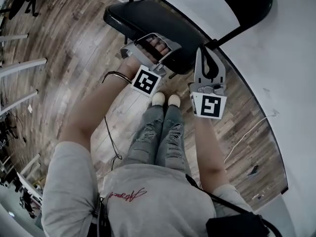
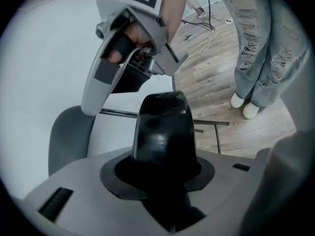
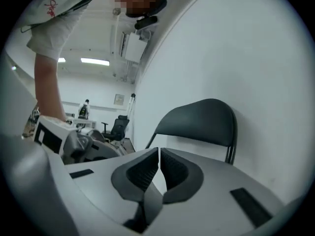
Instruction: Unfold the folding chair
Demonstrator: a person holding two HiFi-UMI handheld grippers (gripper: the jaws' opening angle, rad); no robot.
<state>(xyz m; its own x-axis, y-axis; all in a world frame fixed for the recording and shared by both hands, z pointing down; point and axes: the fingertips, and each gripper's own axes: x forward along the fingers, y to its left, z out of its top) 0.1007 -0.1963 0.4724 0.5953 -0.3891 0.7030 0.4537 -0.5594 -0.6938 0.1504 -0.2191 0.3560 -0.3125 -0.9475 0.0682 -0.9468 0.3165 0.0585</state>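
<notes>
The folding chair stands against the white wall with its black seat (image 1: pixel 148 23) down and its dark backrest (image 1: pixel 247 4) upright. My left gripper (image 1: pixel 157 53) is at the seat's near edge. In the left gripper view my left gripper (image 2: pixel 162 146) is shut on that black seat edge (image 2: pixel 162 127), which fills the gap between its jaws. My right gripper (image 1: pixel 207 53) hovers beside the chair's frame at the seat's right end. It is shut, the right gripper (image 3: pixel 159 154) pads together with nothing between them. The backrest (image 3: pixel 202 119) stands beyond it.
The person's white shoes (image 1: pixel 165 99) stand on the wooden floor (image 1: pixel 74 43) just in front of the seat. The white wall (image 1: pixel 296 83) runs along the right. A thin cable (image 1: pixel 244 135) lies on the floor at right. Metal frames (image 1: pixel 19 68) line the left side.
</notes>
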